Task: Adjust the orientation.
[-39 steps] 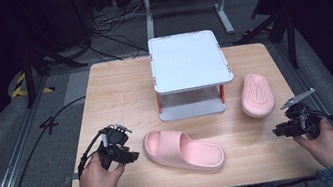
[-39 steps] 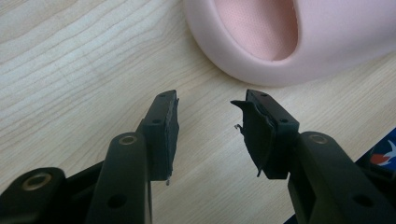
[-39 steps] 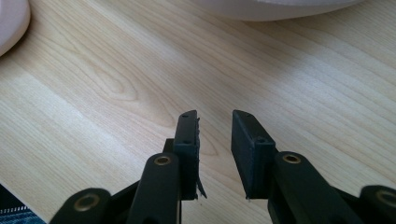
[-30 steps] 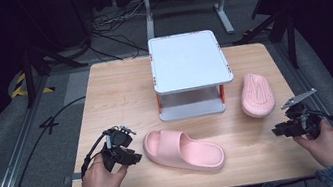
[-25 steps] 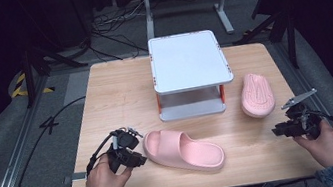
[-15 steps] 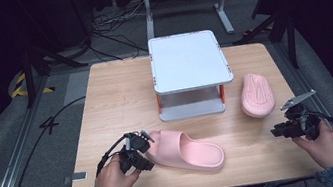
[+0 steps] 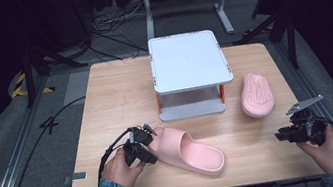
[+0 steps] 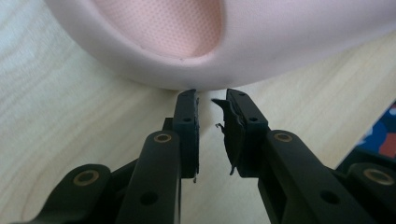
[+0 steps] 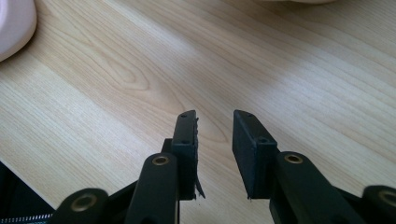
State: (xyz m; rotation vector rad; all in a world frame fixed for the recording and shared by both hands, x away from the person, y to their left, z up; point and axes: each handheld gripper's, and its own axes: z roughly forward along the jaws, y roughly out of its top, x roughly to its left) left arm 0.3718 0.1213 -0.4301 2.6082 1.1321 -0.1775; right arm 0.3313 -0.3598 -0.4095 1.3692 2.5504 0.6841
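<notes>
A pink slipper (image 7: 189,150) lies sole down on the wooden table (image 7: 114,96), its heel toward my left gripper (image 7: 151,144). In the left gripper view the jaw tips (image 8: 209,95) sit right at the slipper's heel edge (image 8: 261,42). The jaws have just been opening a little; the gap is narrow and nothing is between them. A second pink slipper (image 7: 257,93) lies sole up at the right, beside the stand. My right gripper (image 7: 279,135) hovers near the table's front right. It (image 9: 214,116) is open over bare wood, with the first slipper's toe (image 9: 11,23) off to the side.
A white two-level stand (image 7: 188,59) with orange posts sits at the back middle of the table. A black cable (image 7: 42,153) trails from the left gripper over the table's left edge. Dark floor, cables and a metal frame lie beyond the table.
My left hand moved right and slightly down, from the table's front left to the heel of the near slipper. The right hand stayed put.
</notes>
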